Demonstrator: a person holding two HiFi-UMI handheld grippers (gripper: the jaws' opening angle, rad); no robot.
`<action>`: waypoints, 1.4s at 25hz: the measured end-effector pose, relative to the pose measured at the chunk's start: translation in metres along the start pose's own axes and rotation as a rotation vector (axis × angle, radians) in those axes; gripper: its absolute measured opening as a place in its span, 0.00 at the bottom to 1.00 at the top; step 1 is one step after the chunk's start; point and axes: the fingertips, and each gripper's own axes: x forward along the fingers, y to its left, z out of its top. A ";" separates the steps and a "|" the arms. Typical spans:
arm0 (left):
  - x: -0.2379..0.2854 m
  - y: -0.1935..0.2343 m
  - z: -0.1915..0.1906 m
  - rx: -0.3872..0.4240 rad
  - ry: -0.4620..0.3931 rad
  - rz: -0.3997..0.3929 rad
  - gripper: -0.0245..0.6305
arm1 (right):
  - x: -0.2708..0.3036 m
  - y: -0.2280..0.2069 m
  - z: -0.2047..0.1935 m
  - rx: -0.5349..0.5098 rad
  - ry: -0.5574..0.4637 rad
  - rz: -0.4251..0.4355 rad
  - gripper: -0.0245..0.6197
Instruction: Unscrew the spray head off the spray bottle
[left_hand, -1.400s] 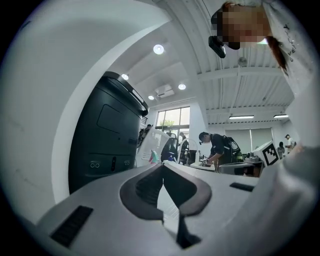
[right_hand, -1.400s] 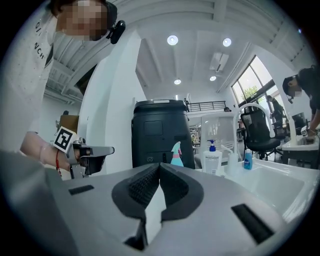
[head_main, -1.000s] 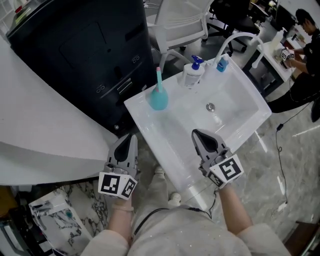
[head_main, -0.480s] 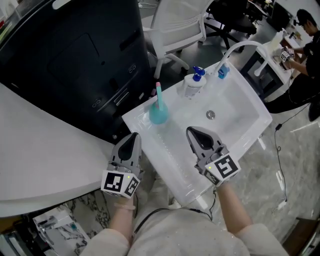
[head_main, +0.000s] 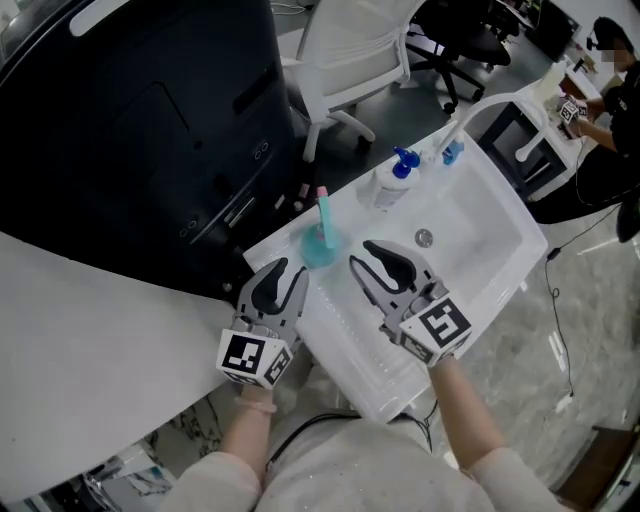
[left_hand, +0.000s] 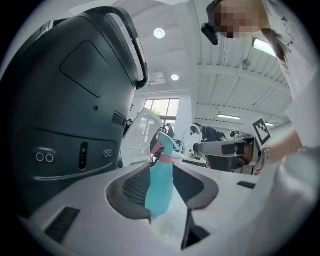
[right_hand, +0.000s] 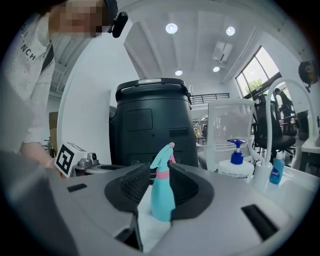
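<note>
Two hand-held tools close in on one spray bottle, a smooth teal plastic cone with a pink collar and a teal-and-pink trigger head, which stands upright on the rim of a glossy white rectangular sink. The bottle is just ahead of the left tool and ahead and to the left of the right tool, and its head is not yet off.

The jaws of both tools have just been opening and stand spread. Nothing lies between either pair: each gripper view frames the bottle in the gap beyond the ribbed dark pads, untouched.

Each tool has a grey shell and one cube with black-and-white square markers, the left cube and the right cube nearest the person.

Beyond the right tool, along the sink's far rim, stand one squat white pump bottle with a blue pump, one small blue bottle and one white arched faucet. A tall matte black machine rises beyond the left tool, and a curved white counter lies to its left.

The letters "NCH" show on the person's white shirt.
</note>
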 end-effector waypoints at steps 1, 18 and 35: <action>0.004 0.000 -0.003 -0.002 0.009 -0.010 0.25 | 0.006 0.001 0.002 0.004 0.004 0.010 0.24; 0.075 0.005 -0.050 0.220 0.245 -0.045 0.60 | 0.074 0.005 -0.003 0.075 0.132 0.130 0.38; 0.089 -0.008 -0.068 0.293 0.361 -0.155 0.55 | 0.066 0.007 -0.004 0.001 0.151 0.286 0.35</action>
